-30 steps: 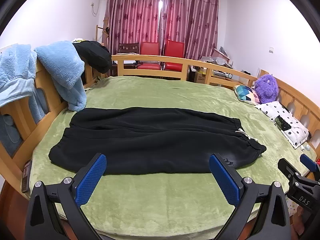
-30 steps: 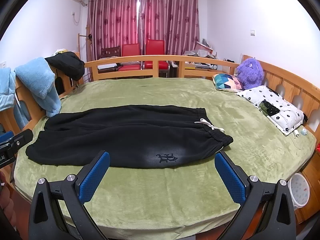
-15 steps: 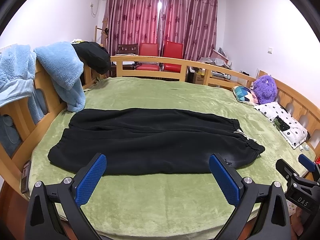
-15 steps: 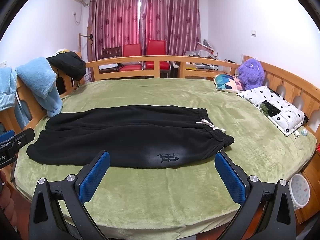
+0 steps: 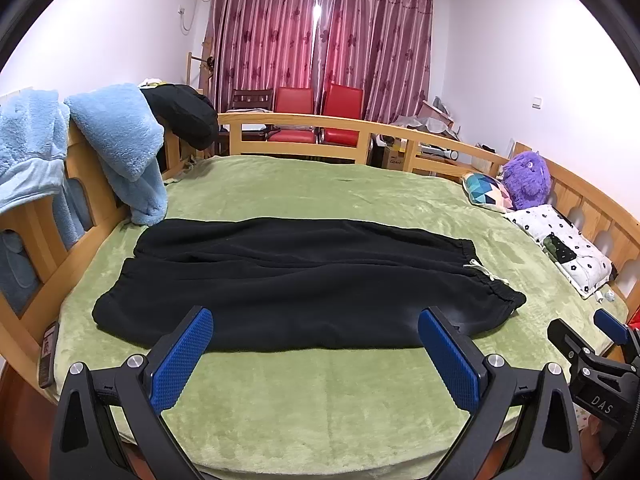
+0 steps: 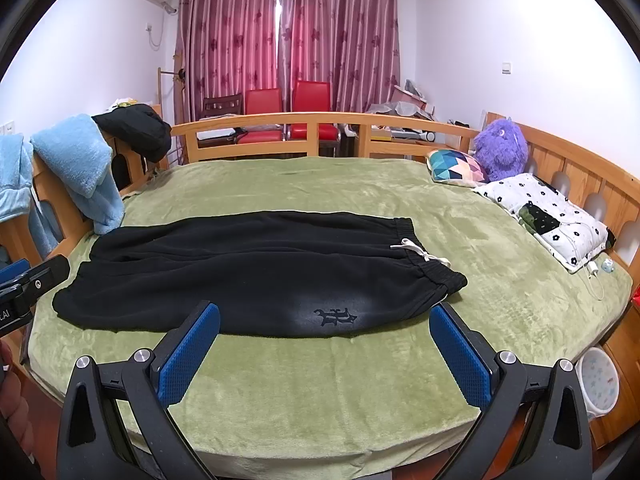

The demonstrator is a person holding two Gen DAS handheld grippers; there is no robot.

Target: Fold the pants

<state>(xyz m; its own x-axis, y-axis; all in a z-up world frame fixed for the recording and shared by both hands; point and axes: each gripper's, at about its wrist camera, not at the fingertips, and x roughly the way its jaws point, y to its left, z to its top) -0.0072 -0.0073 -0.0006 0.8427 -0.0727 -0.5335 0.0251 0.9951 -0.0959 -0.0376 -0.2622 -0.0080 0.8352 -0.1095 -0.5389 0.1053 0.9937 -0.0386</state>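
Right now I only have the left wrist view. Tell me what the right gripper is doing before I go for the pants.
Observer: The right gripper is open, with nothing between its fingers.
Operator: Give me a landmark near the waistband.
Observer: A dark printed logo sits on the near leg of the pants, close to the waistband.
Operator: Report anything off the bed's corner on that side.
Observer: A white bin stands on the floor beside the near right corner of the bed.

Maroon curtains [image 6: 288, 36], white walls [image 6: 460, 40]
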